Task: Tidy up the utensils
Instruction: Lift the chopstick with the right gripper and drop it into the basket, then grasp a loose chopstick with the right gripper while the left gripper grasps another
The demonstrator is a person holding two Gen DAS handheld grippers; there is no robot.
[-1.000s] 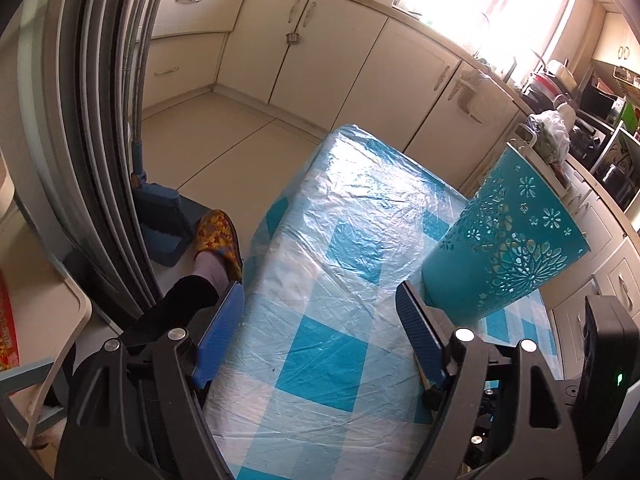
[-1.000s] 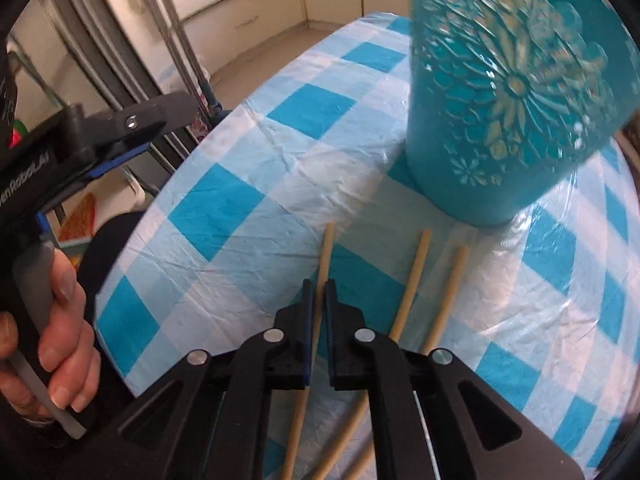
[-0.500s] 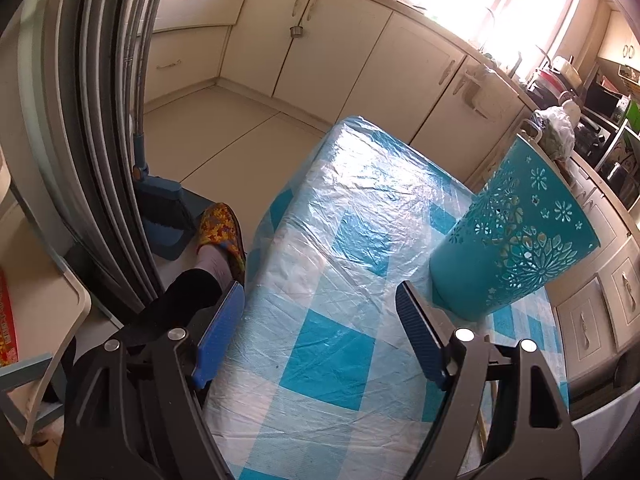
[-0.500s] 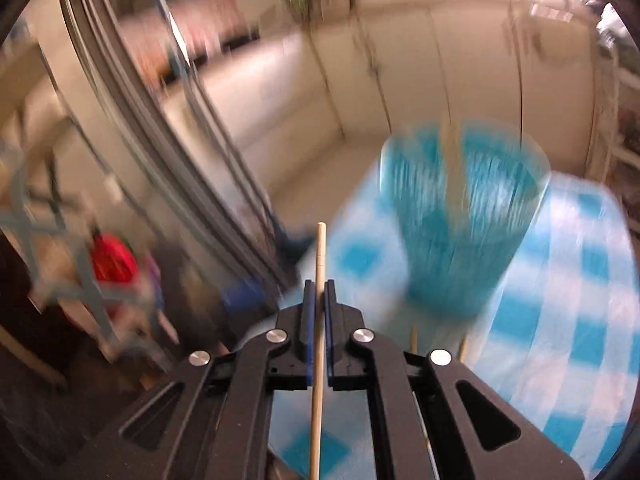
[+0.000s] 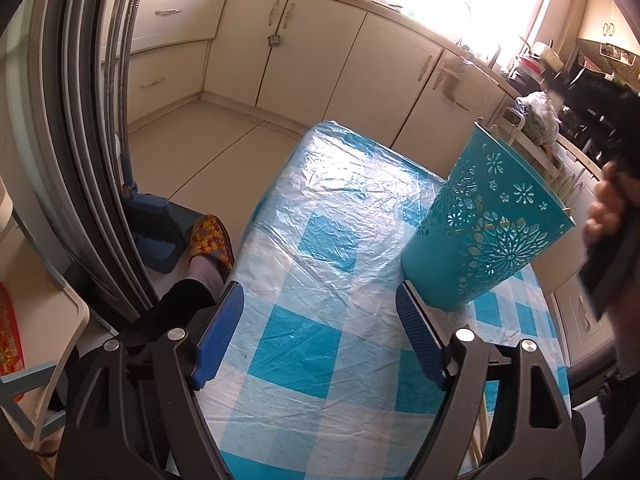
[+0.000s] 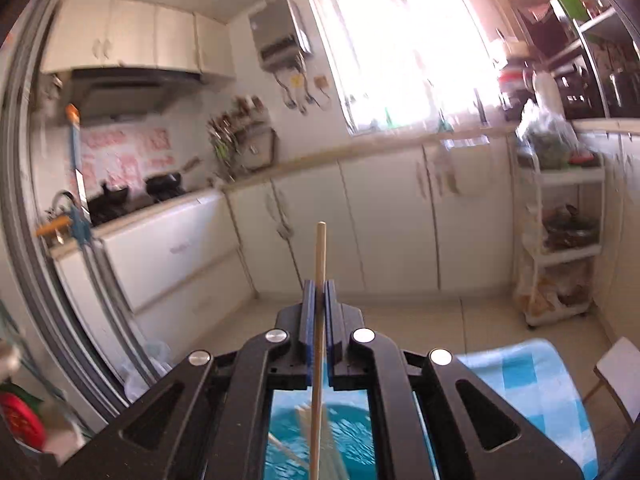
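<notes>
Pinching one chopstick (image 6: 320, 256) above the teal holder (image 5: 484, 224), your right gripper (image 6: 319, 292) stays clear; your left gripper (image 5: 320, 340) stands spread beside that holder.

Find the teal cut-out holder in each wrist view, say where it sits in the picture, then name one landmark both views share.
Left wrist: teal holder stands right of centre on the checked tablecloth, beyond the open left gripper.
Right wrist: only its inside shows at the bottom edge, below the right gripper clamping a chopstick.
Shared landmark: the tablecloth.
</notes>
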